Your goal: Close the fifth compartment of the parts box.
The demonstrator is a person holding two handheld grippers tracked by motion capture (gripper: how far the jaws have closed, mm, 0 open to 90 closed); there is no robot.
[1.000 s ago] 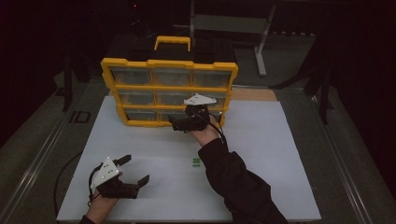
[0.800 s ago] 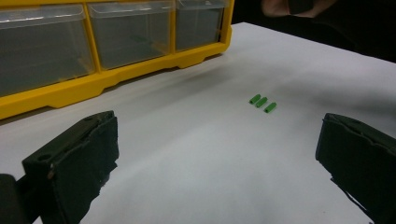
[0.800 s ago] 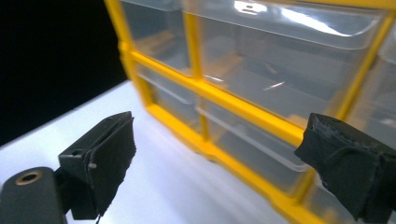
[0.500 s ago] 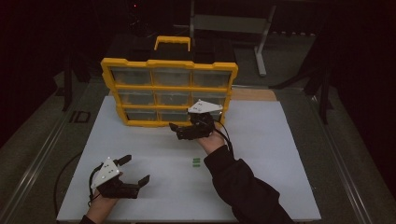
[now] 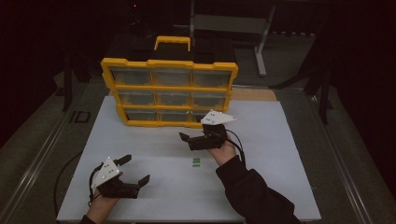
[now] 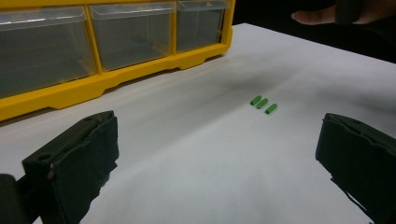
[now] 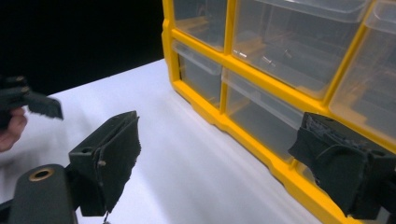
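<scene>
A yellow organizer with clear drawers stands upright at the back of the white board. Three small green pieces lie side by side mid-board. My right gripper is open and empty, hovering just in front of the organizer's lower right corner and pointing left. In the right gripper view its jaws stand wide apart beside the organizer's yellow frame. My left gripper rests open near the front left of the board. In the left gripper view the green pieces lie ahead between its wide jaws.
The organizer has a yellow handle on top. A brown board lies behind the white one at the right. A metal frame stands far back. A black cable trails off the left front edge.
My right gripper has drawn back from the organizer's bottom drawers, toward the near side and slightly right. The left gripper has stayed where it was.
</scene>
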